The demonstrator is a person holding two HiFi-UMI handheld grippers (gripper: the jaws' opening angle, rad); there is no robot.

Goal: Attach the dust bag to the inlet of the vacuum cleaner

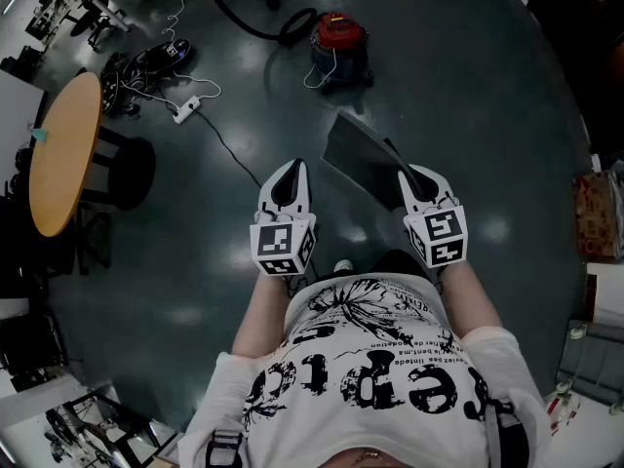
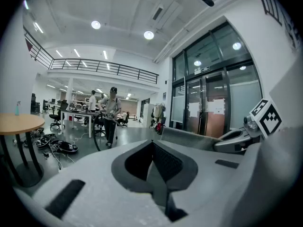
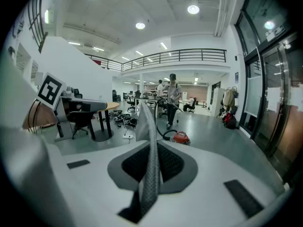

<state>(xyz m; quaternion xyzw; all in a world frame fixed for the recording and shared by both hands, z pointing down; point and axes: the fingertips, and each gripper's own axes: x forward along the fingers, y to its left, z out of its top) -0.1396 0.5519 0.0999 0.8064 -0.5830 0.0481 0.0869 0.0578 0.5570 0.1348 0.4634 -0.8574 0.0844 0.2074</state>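
Observation:
The red vacuum cleaner (image 1: pixel 338 42) stands on the dark floor well ahead of me, small and red in the right gripper view (image 3: pixel 181 137). My right gripper (image 1: pixel 409 175) is shut on the grey dust bag (image 1: pixel 359 157), a flat sheet that sticks out forward and to the left. In the right gripper view the dust bag (image 3: pixel 150 141) runs edge-on between the jaws of the right gripper (image 3: pixel 151 148). My left gripper (image 1: pixel 291 171) is level beside it, shut and empty; its own view shows the left gripper (image 2: pixel 154 144) with nothing between the jaws and the bag (image 2: pixel 189 137) off to the right.
A round wooden table (image 1: pixel 63 149) with a black chair (image 1: pixel 125 172) stands at the left. A power strip (image 1: pixel 185 111) with cables lies on the floor, and a black hose (image 1: pixel 261 22) curls by the vacuum. A person (image 3: pixel 173 100) stands beyond it. A cardboard box (image 1: pixel 597 214) sits at the right.

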